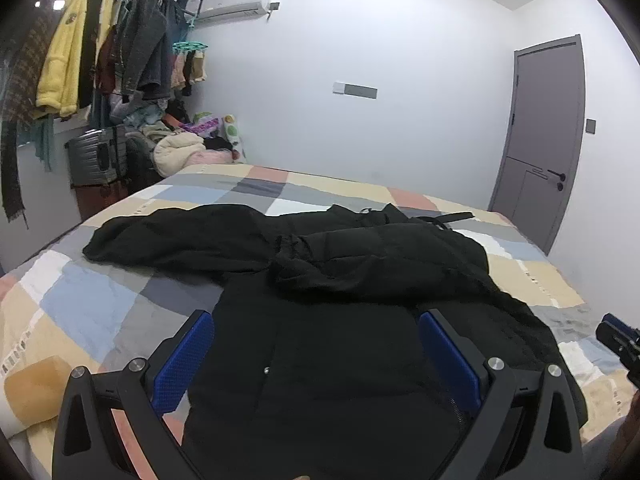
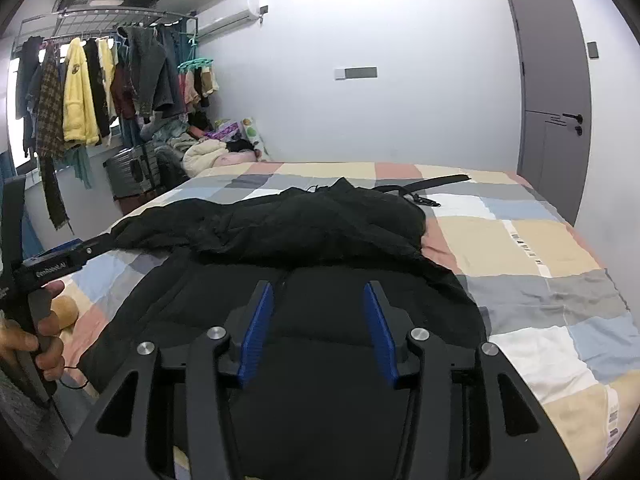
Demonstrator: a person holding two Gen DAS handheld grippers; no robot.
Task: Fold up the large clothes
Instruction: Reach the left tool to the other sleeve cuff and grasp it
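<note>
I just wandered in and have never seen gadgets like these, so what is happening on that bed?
A person is folding a large black padded coat spread on a bed with a patchwork checked cover. Each hand holds a black two-fingered tool with blue pads. The left tool and the right tool both hover open over the coat's near end, gripping nothing yet. One sleeve already lies folded across the body, the other stretches toward the clothes rack side. A black belt lies at the far end.

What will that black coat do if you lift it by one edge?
The coat will probably sag and drape, not hold shape: it already lies in soft folds on the bed. It looks thick and large, so likely heavy. Its loose belt may dangle.
</note>
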